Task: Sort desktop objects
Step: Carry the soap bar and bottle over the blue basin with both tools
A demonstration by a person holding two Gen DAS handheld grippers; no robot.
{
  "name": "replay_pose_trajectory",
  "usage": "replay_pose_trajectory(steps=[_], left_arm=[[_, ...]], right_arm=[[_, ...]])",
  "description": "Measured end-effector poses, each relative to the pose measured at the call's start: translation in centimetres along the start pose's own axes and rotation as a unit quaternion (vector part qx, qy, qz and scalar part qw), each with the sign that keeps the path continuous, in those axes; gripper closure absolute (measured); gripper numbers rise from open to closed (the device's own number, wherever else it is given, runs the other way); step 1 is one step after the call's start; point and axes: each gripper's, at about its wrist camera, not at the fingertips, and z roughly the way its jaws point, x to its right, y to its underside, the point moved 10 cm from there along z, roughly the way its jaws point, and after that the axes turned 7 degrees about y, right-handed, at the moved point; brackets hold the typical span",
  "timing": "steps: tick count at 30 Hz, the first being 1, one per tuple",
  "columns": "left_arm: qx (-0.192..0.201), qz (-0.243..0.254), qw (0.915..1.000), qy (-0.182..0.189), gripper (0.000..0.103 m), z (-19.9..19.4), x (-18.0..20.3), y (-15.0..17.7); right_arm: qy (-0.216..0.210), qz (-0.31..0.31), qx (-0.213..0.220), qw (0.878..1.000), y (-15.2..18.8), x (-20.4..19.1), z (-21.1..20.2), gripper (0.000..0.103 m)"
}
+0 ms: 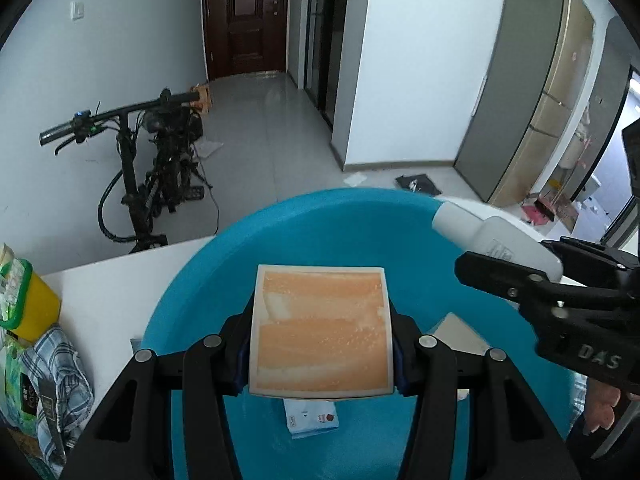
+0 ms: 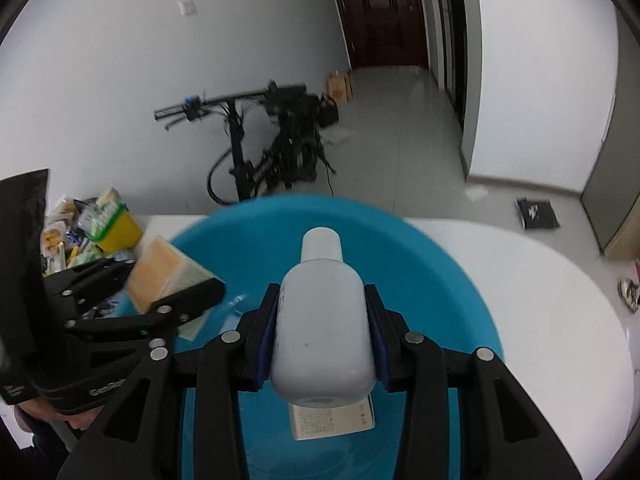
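Note:
My left gripper (image 1: 320,344) is shut on an orange box (image 1: 320,328) and holds it over a blue basin (image 1: 224,248). My right gripper (image 2: 324,332) is shut on a white bottle (image 2: 324,320) above the same basin (image 2: 440,264). The right gripper and bottle (image 1: 492,240) show at the right of the left wrist view. The left gripper and orange box (image 2: 160,272) show at the left of the right wrist view. A small blue-white packet (image 1: 312,418) and a beige box (image 1: 460,334) lie in the basin. A printed box (image 2: 332,418) lies under the bottle.
The basin stands on a white table (image 1: 116,280). A yellow container with a green lid (image 1: 28,296), a checked cloth (image 1: 56,364) and packets crowd the table's left side, also seen in the right wrist view (image 2: 116,228). A bicycle (image 1: 160,168) leans on the far wall.

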Motion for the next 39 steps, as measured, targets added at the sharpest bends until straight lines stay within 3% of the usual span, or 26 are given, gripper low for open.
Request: replay_pose_trajectory(steps=[12, 21, 27, 32, 37, 39], left_arm=[[-0.088, 0.001, 0.9956, 0.031, 0.049, 5.5, 1.3, 1.3], [-0.118, 0.015, 0.9914, 0.055, 0.049, 6.8, 3.2, 2.7], [-0.143, 0.042, 0.9881, 0.039, 0.049, 7.8, 3.9, 4.1], [-0.157, 0.030, 0.9857, 0.051, 0.049, 8.5, 4.1, 4.9], [-0.171, 0.021, 0.9826, 0.070, 0.041, 8.9, 4.6, 5.6], [-0.169, 0.023, 0.9835, 0.061, 0.041, 8.8, 4.5, 5.5]], right_arm=[[0.016, 0.003, -0.007, 1.000, 0.0, 1.5, 0.1, 0.065], [0.021, 0.006, -0.014, 1.000, -0.1, 1.5, 0.7, 0.065], [0.021, 0.012, -0.016, 1.000, -0.2, 1.7, 0.9, 0.065], [0.020, 0.012, -0.014, 1.000, -0.3, 1.7, 0.8, 0.065], [0.022, 0.013, -0.015, 1.000, -0.3, 1.8, 0.9, 0.065], [0.022, 0.013, -0.015, 1.000, -0.3, 1.8, 0.9, 0.065]])
